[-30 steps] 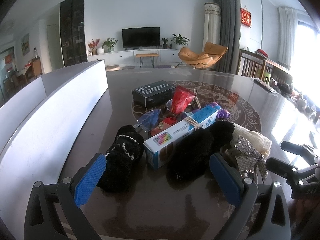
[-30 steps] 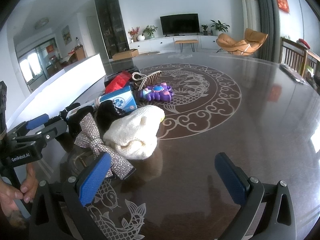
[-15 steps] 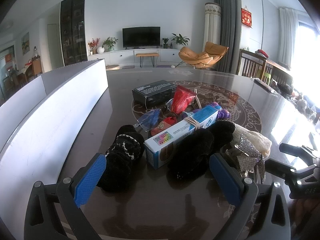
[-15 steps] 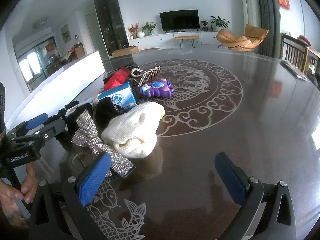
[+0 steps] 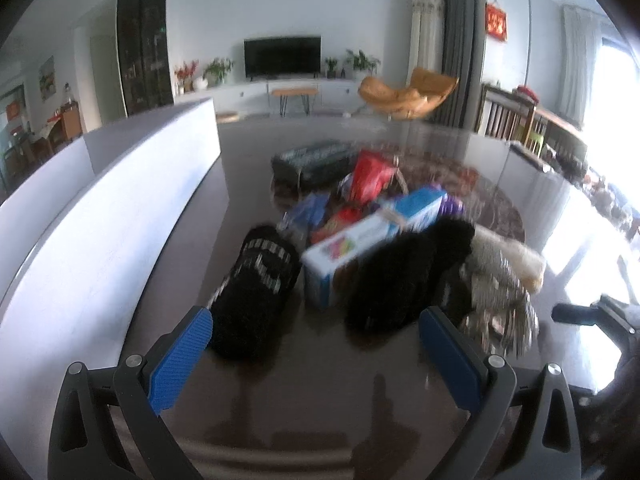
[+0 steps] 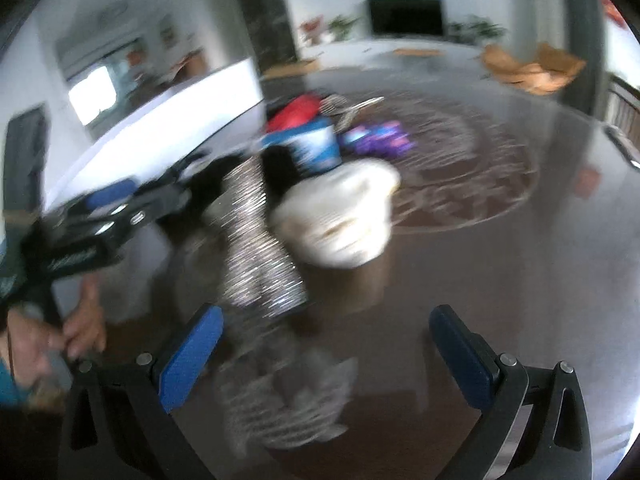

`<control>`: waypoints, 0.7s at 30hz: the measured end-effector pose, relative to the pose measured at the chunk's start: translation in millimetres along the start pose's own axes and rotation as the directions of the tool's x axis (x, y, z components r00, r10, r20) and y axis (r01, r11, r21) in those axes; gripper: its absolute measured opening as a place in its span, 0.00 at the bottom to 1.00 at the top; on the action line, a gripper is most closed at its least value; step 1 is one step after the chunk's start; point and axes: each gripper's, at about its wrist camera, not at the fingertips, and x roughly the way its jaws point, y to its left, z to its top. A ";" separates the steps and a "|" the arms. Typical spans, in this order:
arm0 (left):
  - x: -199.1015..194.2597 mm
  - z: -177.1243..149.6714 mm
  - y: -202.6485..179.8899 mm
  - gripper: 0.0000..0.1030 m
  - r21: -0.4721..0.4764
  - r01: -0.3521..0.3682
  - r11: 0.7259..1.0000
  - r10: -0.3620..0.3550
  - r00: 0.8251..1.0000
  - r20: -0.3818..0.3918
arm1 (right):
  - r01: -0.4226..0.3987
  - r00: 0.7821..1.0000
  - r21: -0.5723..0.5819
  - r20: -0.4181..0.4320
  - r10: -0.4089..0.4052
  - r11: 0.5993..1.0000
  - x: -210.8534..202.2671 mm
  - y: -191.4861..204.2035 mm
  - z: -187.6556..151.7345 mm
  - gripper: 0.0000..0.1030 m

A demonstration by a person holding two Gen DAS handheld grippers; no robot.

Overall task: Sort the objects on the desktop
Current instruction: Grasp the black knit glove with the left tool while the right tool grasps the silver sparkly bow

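Observation:
A heap of objects lies on the dark round table (image 5: pixel 320 412). Nearest my open left gripper (image 5: pixel 316 356) are a black knitted item with white trim (image 5: pixel 256 288) and a black fluffy item (image 5: pixel 400 276), with a blue and white box (image 5: pixel 368 240) between them. Behind lie a red packet (image 5: pixel 370 176) and a black box (image 5: pixel 316 158). In the blurred right wrist view, my open right gripper (image 6: pixel 334 356) hovers close to a silver sequin bow (image 6: pixel 256 248) and a cream knitted hat (image 6: pixel 340 216). A purple toy (image 6: pixel 380 140) sits farther back. Neither gripper holds anything.
A long white bin wall (image 5: pixel 112 232) runs along the left of the table. A person's hand (image 6: pixel 80 320) holds the left gripper handle in the right wrist view. Bare tabletop (image 6: pixel 520 260) stretches to the right of the heap.
Both grippers have moved in toward the heap; the objects look larger and both views are now motion-blurred. The right gripper swung left toward the sequin bow.

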 end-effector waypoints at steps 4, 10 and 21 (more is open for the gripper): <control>-16.5 -18.5 17.3 1.00 -0.051 0.029 0.998 -0.031 0.999 -0.040 | -0.047 0.998 -0.024 -0.048 0.046 0.999 14.5 16.7 10.8 1.00; -25.3 -37.0 31.8 1.00 -0.025 -0.015 1.000 0.012 0.995 -0.099 | 0.028 0.996 -0.049 -0.080 -0.032 0.998 51.4 25.4 52.9 0.80; 25.3 -2.1 40.5 1.00 -0.049 0.026 0.998 -0.037 0.970 -0.242 | 0.141 0.987 -0.042 -0.069 -0.143 0.989 53.9 -3.6 55.0 0.92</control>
